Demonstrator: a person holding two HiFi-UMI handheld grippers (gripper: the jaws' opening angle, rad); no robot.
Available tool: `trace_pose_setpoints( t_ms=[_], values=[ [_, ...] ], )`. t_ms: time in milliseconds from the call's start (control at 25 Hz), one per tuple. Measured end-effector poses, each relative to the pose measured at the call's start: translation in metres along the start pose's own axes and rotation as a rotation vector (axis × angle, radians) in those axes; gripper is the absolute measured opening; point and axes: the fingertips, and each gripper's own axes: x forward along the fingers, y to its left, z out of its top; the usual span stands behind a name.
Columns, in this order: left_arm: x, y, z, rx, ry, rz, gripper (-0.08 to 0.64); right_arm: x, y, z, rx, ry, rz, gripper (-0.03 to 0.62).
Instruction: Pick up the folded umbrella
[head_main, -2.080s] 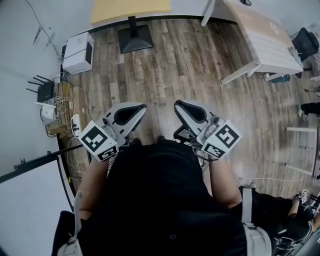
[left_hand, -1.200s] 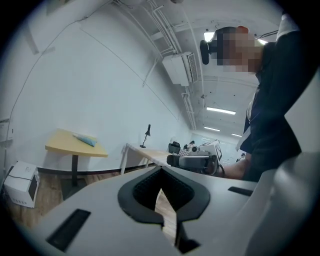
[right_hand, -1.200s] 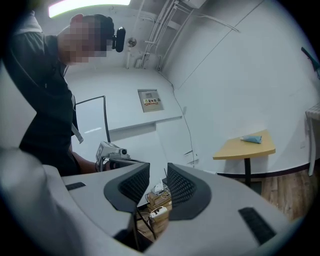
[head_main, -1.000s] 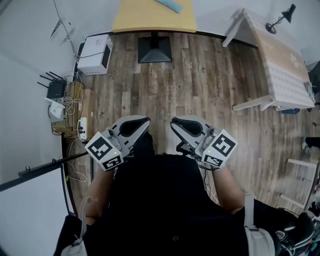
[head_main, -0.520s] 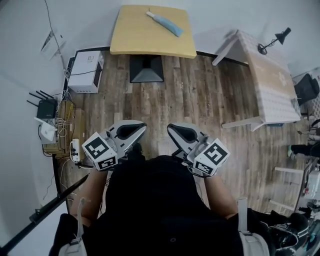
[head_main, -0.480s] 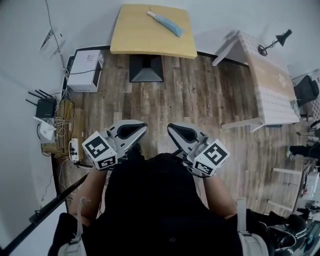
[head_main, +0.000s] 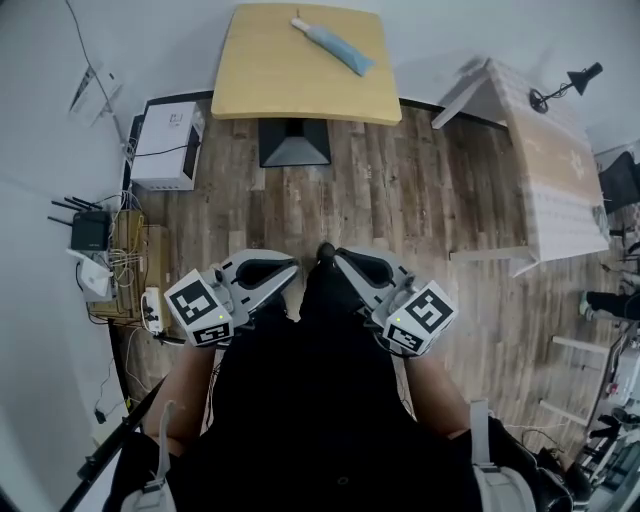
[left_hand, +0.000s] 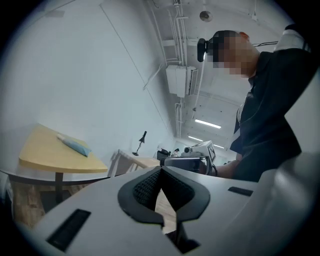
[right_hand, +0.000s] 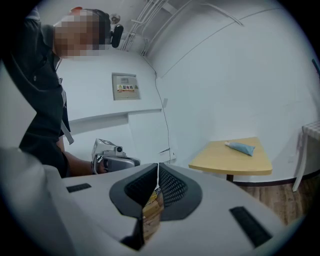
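The folded umbrella (head_main: 333, 46) is a pale blue roll lying on the far part of a yellow table (head_main: 290, 90), well ahead of me across the wooden floor. It shows small in the left gripper view (left_hand: 74, 145) and in the right gripper view (right_hand: 240, 147). My left gripper (head_main: 288, 270) and right gripper (head_main: 343, 262) are held close to my body, side by side, far from the table. Both are shut with nothing between the pads, as seen in the left gripper view (left_hand: 161, 170) and the right gripper view (right_hand: 158, 167).
The table stands on a dark pedestal base (head_main: 293, 142). A white box-shaped device (head_main: 165, 145), a router (head_main: 88, 230) and cables line the left wall. A white table (head_main: 555, 170) with a black desk lamp (head_main: 565, 85) stands at the right.
The yellow table and umbrella have come further into view and nearer as I walk toward them. Both grippers travel forward with me, still shut.
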Motion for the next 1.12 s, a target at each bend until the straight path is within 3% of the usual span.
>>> trace_pose_setpoints(
  t_ms=[200,360,560,840,1120],
  values=[
    [0.035,0.058,0.023,0.010,0.015,0.092,0.009,0.013,-0.071,0.024,-0.043,-0.024,0.025,0.021],
    [0.068,0.107,0.043,0.007,0.029,0.149,0.009,0.012,-0.146,0.057,-0.094,-0.060,-0.003,0.021],
    [0.130,0.135,0.073,0.019,0.031,0.169,0.009,-0.006,-0.225,0.086,-0.046,-0.093,0.014,0.021],
    [0.168,0.169,0.094,0.023,0.038,0.249,0.009,0.013,-0.277,0.092,-0.038,-0.062,0.125,0.021],
    [0.160,0.208,0.107,0.014,0.016,0.321,0.009,0.044,-0.289,0.101,-0.042,-0.060,0.199,0.021]
  ],
)
